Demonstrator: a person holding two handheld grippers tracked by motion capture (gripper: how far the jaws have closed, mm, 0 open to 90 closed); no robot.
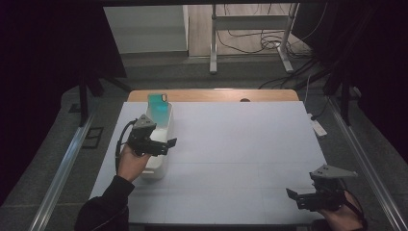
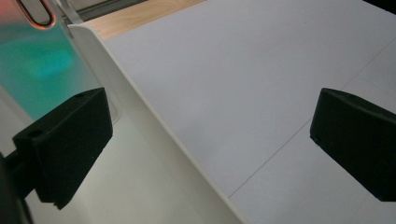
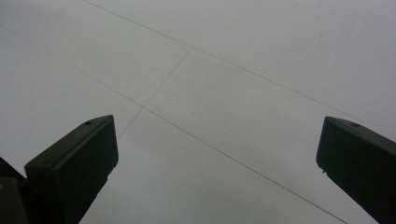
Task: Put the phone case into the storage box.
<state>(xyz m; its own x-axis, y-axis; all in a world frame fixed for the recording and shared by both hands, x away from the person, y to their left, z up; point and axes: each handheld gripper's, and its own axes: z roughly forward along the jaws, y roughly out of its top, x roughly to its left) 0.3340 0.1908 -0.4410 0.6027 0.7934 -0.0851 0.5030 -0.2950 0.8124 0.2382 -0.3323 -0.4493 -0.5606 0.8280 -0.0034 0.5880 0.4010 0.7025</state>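
White paper covers bench (image 1: 231, 159). Right tool (image 1: 300, 198) near front edge, well apart from tray, jaws apart, empty. Left tool (image 1: 166, 144) over white tray (image 1: 161, 168), jaws apart astride tray's right wall, nothing held. One teal phone case (image 1: 157, 107) upright in tray's far end. Likely step: approaching case; next, advance, close on it. One tray, one case, two tools.
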